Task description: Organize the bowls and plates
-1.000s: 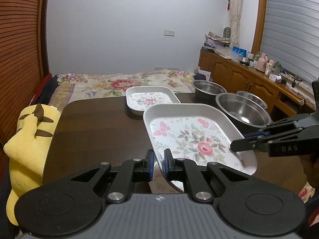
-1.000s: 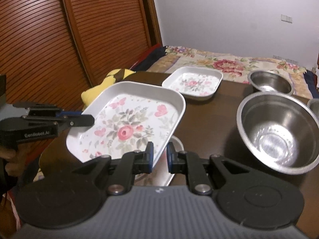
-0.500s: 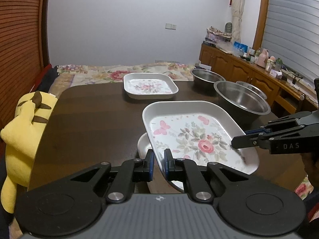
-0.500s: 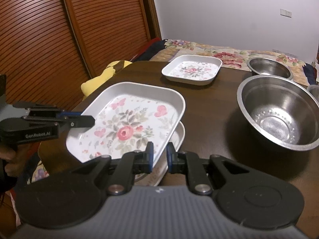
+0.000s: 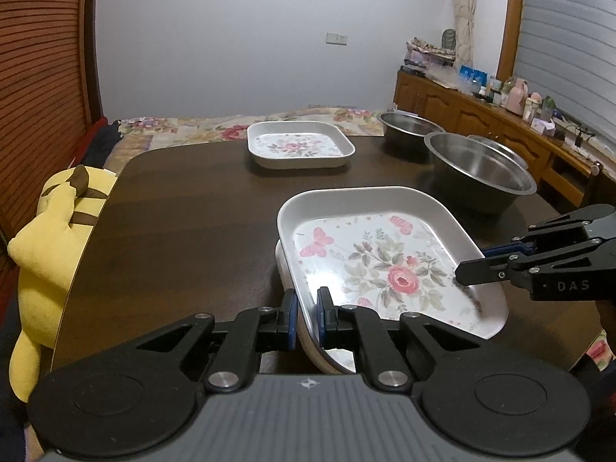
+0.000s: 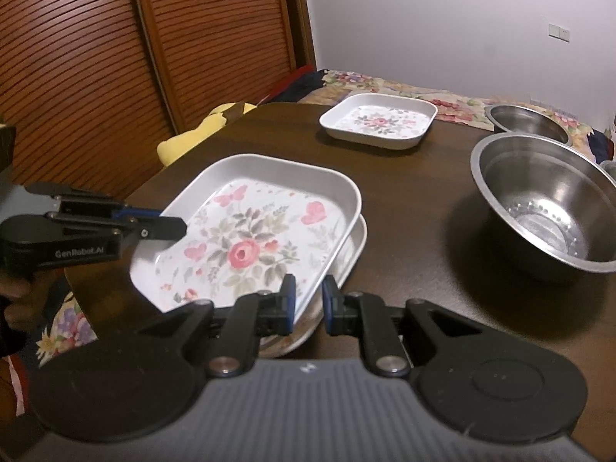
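Observation:
A large square floral plate [image 5: 385,265] [image 6: 250,242] is held by both grippers just above a second plate [image 5: 287,285] [image 6: 352,254] lying on the dark table near its front edge. My left gripper [image 5: 307,317] is shut on the plate's near left rim. My right gripper [image 6: 308,302] is shut on the opposite rim; it also shows in the left wrist view [image 5: 473,265]. A smaller floral plate [image 5: 298,148] [image 6: 379,121] sits at the far side. Steel bowls [image 5: 479,171] [image 6: 546,200] stand to the right.
A second steel bowl [image 5: 410,127] [image 6: 525,123] stands behind the big one. A yellow plush toy [image 5: 57,246] leans at the table's left edge. A bed lies beyond the table, and a wooden sideboard [image 5: 481,123] runs along the right wall.
Both grippers have lowered the large floral plate toward the table, and it now hangs just over the plate underneath. Both grips are unchanged.

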A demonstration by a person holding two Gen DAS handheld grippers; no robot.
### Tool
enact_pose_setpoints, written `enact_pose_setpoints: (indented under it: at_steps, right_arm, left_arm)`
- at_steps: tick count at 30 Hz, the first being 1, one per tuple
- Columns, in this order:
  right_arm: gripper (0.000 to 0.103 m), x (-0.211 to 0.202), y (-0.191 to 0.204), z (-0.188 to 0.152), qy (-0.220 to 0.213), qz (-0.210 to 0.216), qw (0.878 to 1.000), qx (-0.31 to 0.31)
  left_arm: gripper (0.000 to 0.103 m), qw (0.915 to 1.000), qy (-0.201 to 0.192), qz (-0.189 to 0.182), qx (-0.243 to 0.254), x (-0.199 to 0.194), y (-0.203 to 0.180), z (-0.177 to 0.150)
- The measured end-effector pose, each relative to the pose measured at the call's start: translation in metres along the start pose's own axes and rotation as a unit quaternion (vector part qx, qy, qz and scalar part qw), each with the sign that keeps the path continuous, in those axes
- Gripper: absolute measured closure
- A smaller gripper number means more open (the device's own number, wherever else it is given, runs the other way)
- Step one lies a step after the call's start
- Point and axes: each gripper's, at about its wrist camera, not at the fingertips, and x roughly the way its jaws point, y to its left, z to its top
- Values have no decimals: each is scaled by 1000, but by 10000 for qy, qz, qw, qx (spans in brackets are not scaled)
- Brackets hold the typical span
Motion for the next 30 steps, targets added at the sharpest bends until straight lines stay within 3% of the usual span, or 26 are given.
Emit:
enact_pose_setpoints:
  at_steps: [14,30]
  right_arm:
    - [86,-1,4,0,-107,-128,9996,-247]
    - [85,0,3,4,-79,-203,9993,-314]
  left_arm:
    - [92,9996,77,260,119,11,-7,-2]
    - [91,9994,108,311,136,16,-7,-4]
